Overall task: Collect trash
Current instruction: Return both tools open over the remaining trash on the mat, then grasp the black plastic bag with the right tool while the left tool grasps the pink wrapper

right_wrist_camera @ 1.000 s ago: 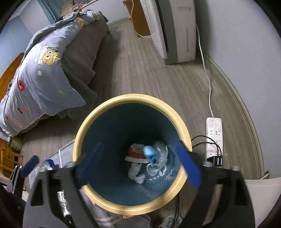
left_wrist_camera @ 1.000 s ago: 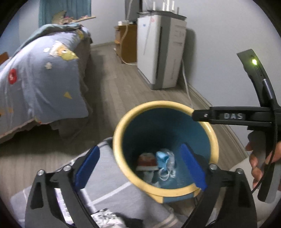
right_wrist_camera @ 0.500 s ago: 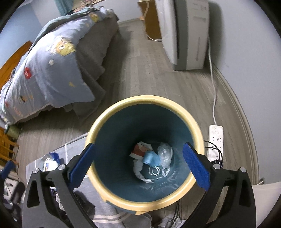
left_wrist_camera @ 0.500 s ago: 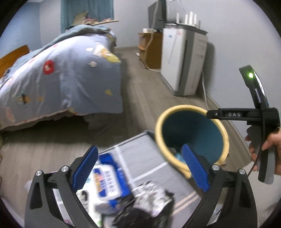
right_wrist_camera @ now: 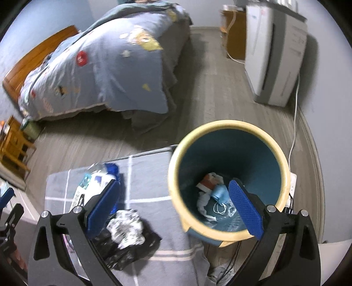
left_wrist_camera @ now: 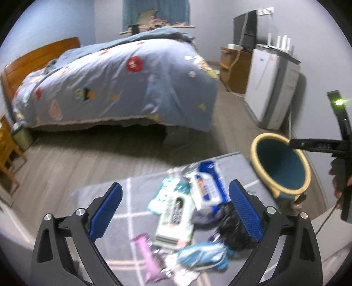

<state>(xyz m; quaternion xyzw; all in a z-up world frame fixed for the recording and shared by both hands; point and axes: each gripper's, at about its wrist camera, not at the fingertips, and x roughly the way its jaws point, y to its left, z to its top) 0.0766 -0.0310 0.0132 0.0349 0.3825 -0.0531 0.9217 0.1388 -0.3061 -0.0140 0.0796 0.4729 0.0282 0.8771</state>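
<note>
Hovering wide open and empty, the left gripper hangs over a heap of trash of wrappers, packets and a black bag lying along the right side of the grey mat. The right gripper, just as wide and empty, straddles the mat's right edge and the yellow-rimmed bin beside it. The bin holds a blue mask and crumpled scraps at its bottom.

Grey plank floor, pale grey walls, wooden-headboard bed under a blue cartoon duvet — white appliance beside a wooden cabinet, teal curtain.
</note>
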